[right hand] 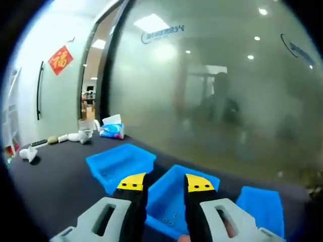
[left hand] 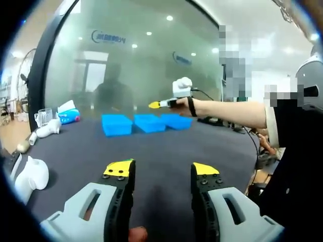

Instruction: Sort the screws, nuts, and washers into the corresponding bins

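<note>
Dark table (left hand: 166,151) with three blue bins (left hand: 146,123); left gripper (left hand: 162,172) parted, empty; right gripper (right hand: 163,184) parted above middle bin (right hand: 174,199).

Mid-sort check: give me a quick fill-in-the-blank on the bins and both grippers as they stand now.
1. The number of blue bins in a row on the dark table is ____.
2. The right gripper hangs over the ____ bin of the row.
3. The small parts lying in that bin are ____ in number.
4. The left gripper has its jaws ____, with nothing between them.

Missing words: three; middle; few; open
</note>
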Demonstrator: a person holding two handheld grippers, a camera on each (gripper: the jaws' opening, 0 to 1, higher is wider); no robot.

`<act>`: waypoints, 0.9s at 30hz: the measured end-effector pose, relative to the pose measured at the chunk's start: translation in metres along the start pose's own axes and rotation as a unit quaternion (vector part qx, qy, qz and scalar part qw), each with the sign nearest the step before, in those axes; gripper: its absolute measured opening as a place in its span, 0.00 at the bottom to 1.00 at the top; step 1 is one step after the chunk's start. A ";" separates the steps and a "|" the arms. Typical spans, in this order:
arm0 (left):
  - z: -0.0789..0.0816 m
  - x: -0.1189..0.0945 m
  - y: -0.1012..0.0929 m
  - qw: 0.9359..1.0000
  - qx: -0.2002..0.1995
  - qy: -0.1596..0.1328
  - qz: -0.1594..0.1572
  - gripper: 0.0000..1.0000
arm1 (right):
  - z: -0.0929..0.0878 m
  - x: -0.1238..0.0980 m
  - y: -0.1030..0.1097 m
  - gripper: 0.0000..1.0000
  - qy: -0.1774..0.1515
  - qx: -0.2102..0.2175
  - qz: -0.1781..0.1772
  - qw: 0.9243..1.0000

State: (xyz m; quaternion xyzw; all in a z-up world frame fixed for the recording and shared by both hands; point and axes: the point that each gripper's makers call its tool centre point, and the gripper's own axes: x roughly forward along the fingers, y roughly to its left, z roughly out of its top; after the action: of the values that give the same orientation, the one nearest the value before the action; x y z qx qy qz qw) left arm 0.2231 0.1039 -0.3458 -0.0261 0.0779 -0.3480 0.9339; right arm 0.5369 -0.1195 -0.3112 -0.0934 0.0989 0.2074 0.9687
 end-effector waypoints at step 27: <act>0.024 -0.011 0.018 0.999 0.012 -0.028 0.036 0.45 | -0.040 -0.266 0.032 0.35 -0.088 0.053 0.023 0.994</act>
State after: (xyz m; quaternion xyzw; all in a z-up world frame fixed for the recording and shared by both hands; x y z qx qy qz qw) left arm 0.2302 0.1242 -0.3230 -0.0217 0.0479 -0.3140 0.9480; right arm 0.2790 -0.2013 -0.2929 -0.0209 0.0263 0.2316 0.9722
